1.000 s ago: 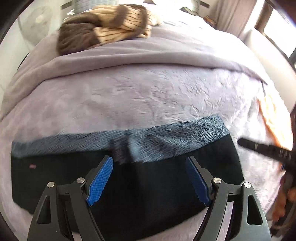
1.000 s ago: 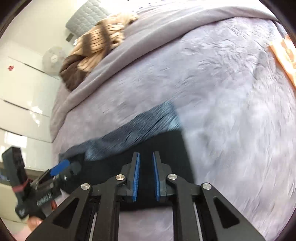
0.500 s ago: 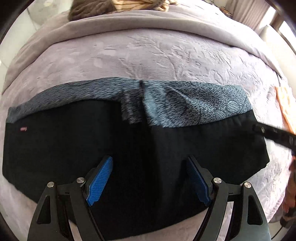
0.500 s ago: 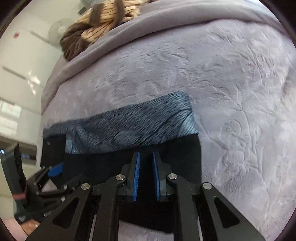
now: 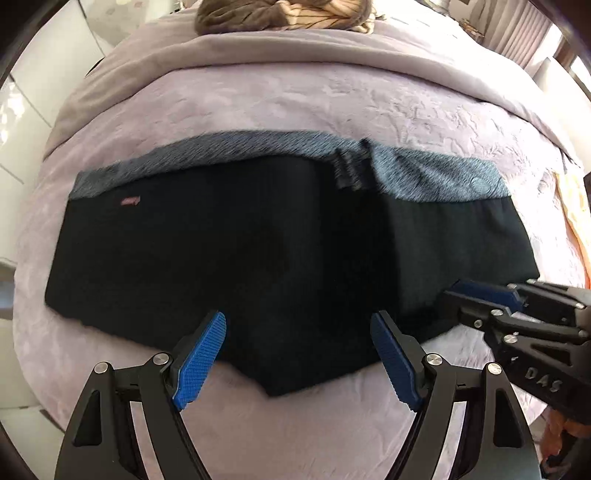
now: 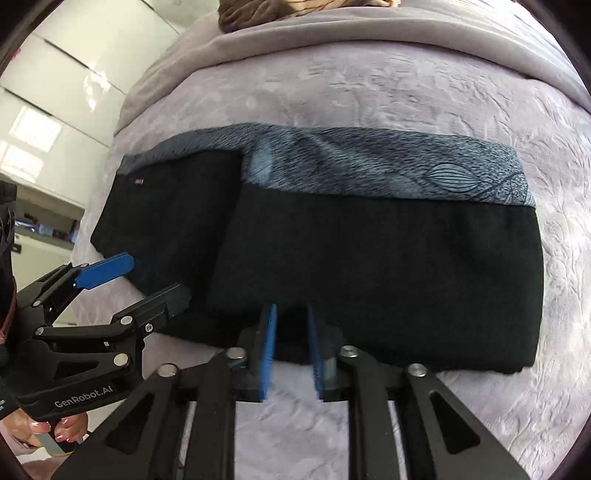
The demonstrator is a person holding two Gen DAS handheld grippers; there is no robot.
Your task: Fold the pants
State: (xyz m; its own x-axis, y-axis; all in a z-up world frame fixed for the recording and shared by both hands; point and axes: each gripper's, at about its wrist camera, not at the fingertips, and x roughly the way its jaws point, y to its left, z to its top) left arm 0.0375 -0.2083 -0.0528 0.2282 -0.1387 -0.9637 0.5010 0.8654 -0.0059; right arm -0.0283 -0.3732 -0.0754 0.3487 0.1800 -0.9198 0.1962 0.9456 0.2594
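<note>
— On the lilac embossed bedspread [image 5: 295,96], what lies there?
— Black folded pants [image 5: 258,254] with a blue-grey patterned band [image 6: 369,170] along their far edge, spread flat across the middle of the bedspread.
— Where is the left gripper [image 5: 299,354]?
— Above the near edge of the pants, its blue pads spread wide with nothing between them.
— And the right gripper [image 6: 291,350]?
— At the near edge of the pants too, toward their right end. Its jaws have just been opening; a narrow gap shows between the pads, and the dark cloth lies just ahead of them, but I cannot tell if they pinch it.
— Anything beyond the pants?
— A brown striped bundle of cloth [image 5: 280,14], well apart, at the far end of the bedspread.
</note>
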